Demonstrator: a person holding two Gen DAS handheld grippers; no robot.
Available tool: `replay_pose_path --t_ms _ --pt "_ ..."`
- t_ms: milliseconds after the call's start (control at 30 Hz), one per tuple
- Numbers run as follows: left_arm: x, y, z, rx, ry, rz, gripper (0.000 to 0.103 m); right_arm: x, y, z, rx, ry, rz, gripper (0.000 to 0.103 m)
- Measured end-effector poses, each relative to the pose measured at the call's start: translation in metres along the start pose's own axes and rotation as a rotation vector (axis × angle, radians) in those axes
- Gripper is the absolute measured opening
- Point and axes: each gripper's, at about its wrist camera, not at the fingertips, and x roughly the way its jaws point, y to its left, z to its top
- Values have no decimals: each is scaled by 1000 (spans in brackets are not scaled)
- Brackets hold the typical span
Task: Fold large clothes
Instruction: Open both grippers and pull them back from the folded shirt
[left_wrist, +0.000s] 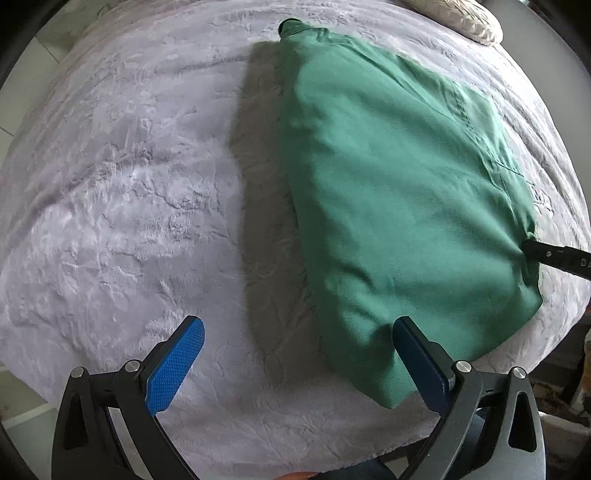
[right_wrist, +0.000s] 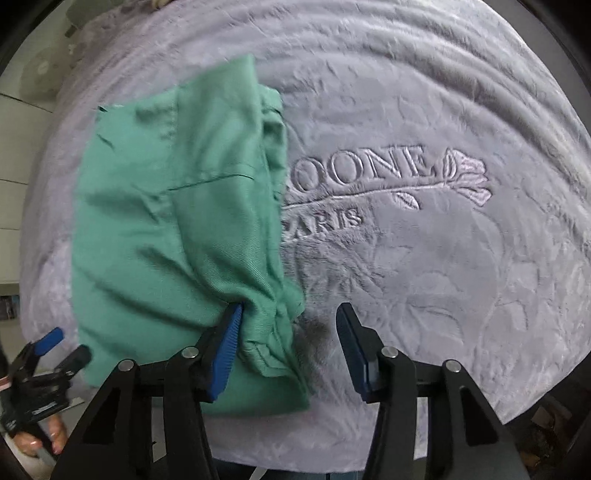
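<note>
A green garment (left_wrist: 388, 177) lies folded into a long strip on a lilac plush blanket (left_wrist: 122, 206). My left gripper (left_wrist: 299, 354) is open over the blanket, and its right finger (left_wrist: 417, 354) touches the garment's near edge. My right gripper (right_wrist: 290, 343) is open. Its left finger (right_wrist: 227, 350) sits against a bunched fold at the garment's (right_wrist: 166, 229) near right edge. The right gripper's tip also shows at the garment's right side in the left wrist view (left_wrist: 554, 254). The left gripper also shows in the right wrist view (right_wrist: 48, 354).
The blanket (right_wrist: 443, 277) carries embossed lettering (right_wrist: 373, 173) and a leaf motif to the right of the garment. A cream pillow (left_wrist: 461, 18) lies at the far end of the bed. Floor tiles (left_wrist: 33, 74) show beyond the left edge.
</note>
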Motion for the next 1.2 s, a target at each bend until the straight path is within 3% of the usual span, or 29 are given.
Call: replay_pose_path --t_ms 267,400,967,1067,1200 --pt "-5 10 -3 -14 1 -12 102 -31 1 -3 -2 -5 38 66" --pt "-10 11 2 -3 -6 -7 102 -50 1 -5 15 -17 57 79" --pt "-49 -12 33 37 -33 56 102 -72 46 8 -31 -34 56 83" --pt "-48 -16 29 32 -18 46 102 -68 47 5 -29 -19 49 102" --pt "-53 -17 28 18 -17 47 102 -68 50 2 -32 -21 46 103"
